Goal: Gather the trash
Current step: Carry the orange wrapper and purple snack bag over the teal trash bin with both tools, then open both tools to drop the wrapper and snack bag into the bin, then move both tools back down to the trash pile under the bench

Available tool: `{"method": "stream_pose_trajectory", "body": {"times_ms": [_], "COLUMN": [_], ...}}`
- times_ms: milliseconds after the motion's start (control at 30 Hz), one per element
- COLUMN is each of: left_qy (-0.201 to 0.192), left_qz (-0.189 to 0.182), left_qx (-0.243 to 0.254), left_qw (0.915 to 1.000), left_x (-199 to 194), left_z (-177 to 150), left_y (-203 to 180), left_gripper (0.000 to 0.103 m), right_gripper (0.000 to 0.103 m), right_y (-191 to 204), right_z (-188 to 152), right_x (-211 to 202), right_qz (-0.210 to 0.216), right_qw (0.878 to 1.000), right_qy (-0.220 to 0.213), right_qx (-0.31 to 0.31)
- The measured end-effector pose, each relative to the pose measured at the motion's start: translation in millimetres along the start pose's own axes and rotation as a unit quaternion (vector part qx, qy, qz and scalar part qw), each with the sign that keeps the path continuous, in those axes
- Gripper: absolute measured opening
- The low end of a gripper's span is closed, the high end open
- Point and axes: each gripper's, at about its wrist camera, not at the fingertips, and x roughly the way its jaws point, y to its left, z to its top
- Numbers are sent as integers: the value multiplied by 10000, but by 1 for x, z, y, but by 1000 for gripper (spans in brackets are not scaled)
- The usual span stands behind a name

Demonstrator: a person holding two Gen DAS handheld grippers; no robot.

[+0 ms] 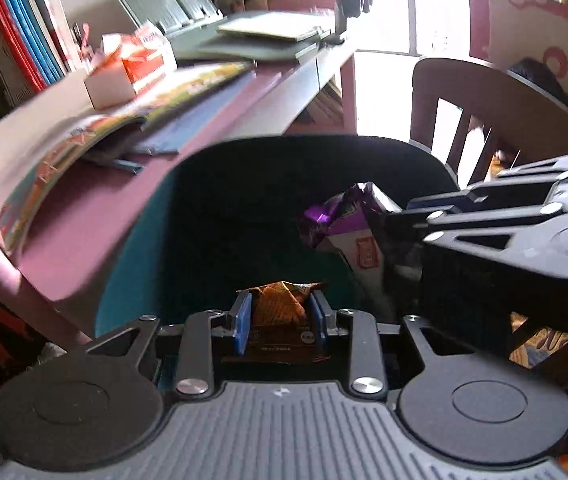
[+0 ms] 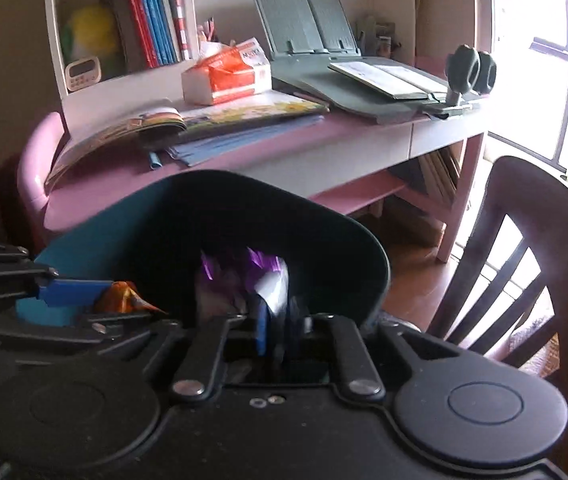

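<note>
Pink desk (image 2: 244,156), dark wooden chair (image 2: 523,240), bright window (image 2: 543,92).

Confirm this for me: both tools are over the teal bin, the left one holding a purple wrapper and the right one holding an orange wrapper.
Not quite: the wrappers are swapped. The left wrist view shows the left tool clamped on the orange wrapper, while the purple wrapper sits in the right tool. The rest stands: both are over the teal bin.
</note>
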Motion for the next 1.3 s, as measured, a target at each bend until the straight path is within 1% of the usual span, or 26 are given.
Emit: {"method": "stream_pose_trajectory", "body": {"times_ms": [133,167,200,233,267,333,567,600,667,700,800,900,1000,1133,1233,1300], "left_qy": [127,117,99,87,72,-28,-249,-280,-360,-390,-496,-592,-707,-768,-845,-887], "left_qz": [-126,-119,-85,-67,-67,-75,-3,59,167,210,295,388,433,580,672,757], "left_qx": [11,52,97,122,118,93,-107,-127,-163,-187,-306,-461,-587,-800,-921,-975], "left_qw": [9998,9998,9999,9999,9999,9999,9996,9995,9991,9988,9979,9964,9948,9921,9899,9884], "left_x": [8,8,8,8,8,2,-29,-35,-47,-52,-73,-94,-116,-142,-161,-172], "left_z": [-1,-1,-1,-2,-2,-4,-15,-17,-24,-26,-39,-53,-69,-95,-115,-130], "left_y": [-1,-2,-4,-6,-6,-6,1,2,7,11,21,32,43,58,69,75], "left_gripper": [30,30,32,41,56,67,67,68,74,75,76,81,82,83,84,88], "right_gripper": [16,21,32,39,48,47,49,49,50,50,52,56,58,59,59,60], "right_y": [-2,-3,-3,-2,-2,-1,3,5,10,13,24,38,54,77,93,106], "right_z": [-1,-1,-2,-2,-4,-5,-11,-11,-12,-12,-15,-19,-24,-33,-38,-43], "right_x": [-9,-11,-14,-17,-20,-26,-51,-56,-66,-70,-84,-97,-109,-125,-131,-134], "right_qz": [2,7,-22,-71,-102,-177,-29,1,81,120,244,373,546,734,844,958], "right_qw": [10000,10000,9999,9998,9997,9992,9990,9988,9985,9983,9975,9964,9945,9915,9904,9890], "right_qy": [-24,-38,-62,-111,-178,-264,-389,-419,-467,-491,-548,-595,-667,-763,-748,-725], "right_qx": [-51,-66,-92,-120,-140,-224,-226,-243,-281,-296,-381,-480,-602,-751,-805,-857]}}
